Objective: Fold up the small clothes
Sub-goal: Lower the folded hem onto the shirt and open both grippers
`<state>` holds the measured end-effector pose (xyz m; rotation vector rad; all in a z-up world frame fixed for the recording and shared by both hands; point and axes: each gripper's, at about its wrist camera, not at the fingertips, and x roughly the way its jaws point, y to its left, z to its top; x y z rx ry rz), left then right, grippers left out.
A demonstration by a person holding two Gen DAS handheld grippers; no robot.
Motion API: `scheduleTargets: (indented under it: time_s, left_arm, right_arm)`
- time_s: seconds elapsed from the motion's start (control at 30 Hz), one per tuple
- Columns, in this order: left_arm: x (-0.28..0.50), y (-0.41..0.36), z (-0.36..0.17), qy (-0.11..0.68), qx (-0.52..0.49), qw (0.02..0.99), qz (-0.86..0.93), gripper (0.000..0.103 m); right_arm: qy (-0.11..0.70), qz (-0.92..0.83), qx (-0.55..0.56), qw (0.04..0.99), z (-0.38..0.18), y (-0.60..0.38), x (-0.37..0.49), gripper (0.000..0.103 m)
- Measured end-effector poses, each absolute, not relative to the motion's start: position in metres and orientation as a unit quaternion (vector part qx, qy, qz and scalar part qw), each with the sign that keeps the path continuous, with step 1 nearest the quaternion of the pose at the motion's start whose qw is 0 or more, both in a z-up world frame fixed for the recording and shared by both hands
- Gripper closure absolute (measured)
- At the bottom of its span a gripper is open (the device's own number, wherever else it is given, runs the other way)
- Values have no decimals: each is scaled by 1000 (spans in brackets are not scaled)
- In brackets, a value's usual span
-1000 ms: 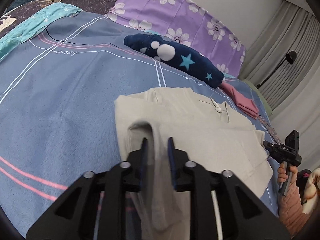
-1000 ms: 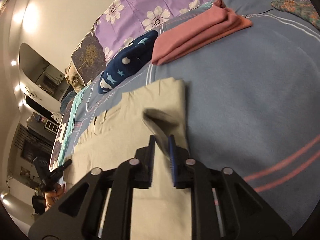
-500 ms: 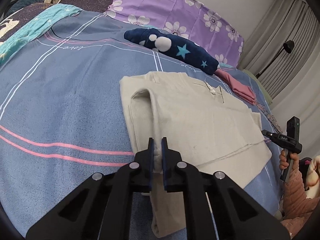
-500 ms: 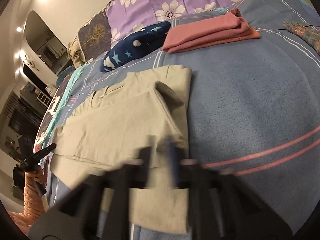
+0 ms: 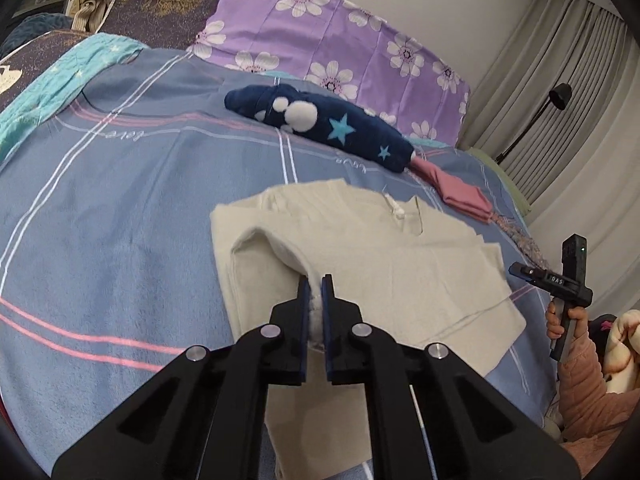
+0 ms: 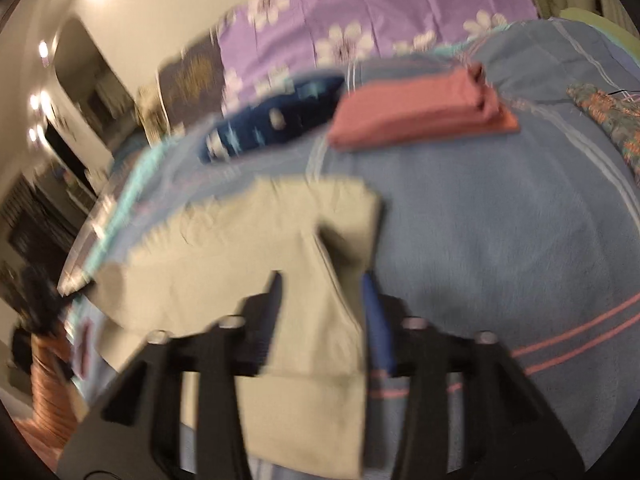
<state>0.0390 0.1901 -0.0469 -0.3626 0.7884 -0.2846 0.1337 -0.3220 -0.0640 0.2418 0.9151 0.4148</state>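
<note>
A beige garment lies spread on the blue striped bedspread. My left gripper is shut on a raised fold of its near left edge. In the blurred right wrist view the same beige garment lies ahead, and my right gripper is open, its fingers wide apart with a strip of the cloth draped between them. The right gripper also shows in the left wrist view, held in a hand at the far right.
A navy star-patterned folded garment and a folded pink garment lie beyond the beige one, near a purple flowered pillow. A floral cloth lies at the right. Curtains and a lamp stand past the bed.
My right gripper has opened and let go of the beige cloth while moving fast. My left gripper stays shut on its fold and has pulled it up slightly.
</note>
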Motion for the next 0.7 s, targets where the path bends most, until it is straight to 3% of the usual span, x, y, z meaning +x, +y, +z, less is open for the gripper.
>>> scheduleTargets:
  time_s: [0.03,0.1,0.17,0.33,0.47,0.5,0.53,0.57,0.6,0.7]
  left_arm:
    - [38,192,-51,385,-181,895,-135,98]
    - [35,196,-58,391,-193,891,-128,98]
    - [32,199,-60,392,-199,890,-126,98]
    - [38,205,-33,359,-214,897,-142,98]
    - [82,217,-10,337,-232,904,-125,98]
    - [97,222,-9,335,-242,904,-111,97]
    - [114,231,-12,335,-254,903,-85,97]
    - [126,237,-16,340,-264,900,-67,89]
    - [139,246,-24,353,-282,891,-45,70]
    - [145,255,-40,362,-297,883,-22,57]
  right_arm:
    - [449,201,109,864,-74,-319,132,58]
    - [451,198,106,864,-80,-319,129,81]
    - [435,204,125,868,-73,-323,123,91]
    - [376,241,156,881,-25,-319,128,95]
    - [362,241,210,876,3,-318,180,95]
    - [365,225,226,875,4,-319,204,94]
    - [369,206,231,876,3,-318,218,86]
    - [380,174,234,878,-2,-319,235,66]
    - [391,154,238,876,-7,-319,245,57]
    - [404,160,243,867,-23,-319,248,55]
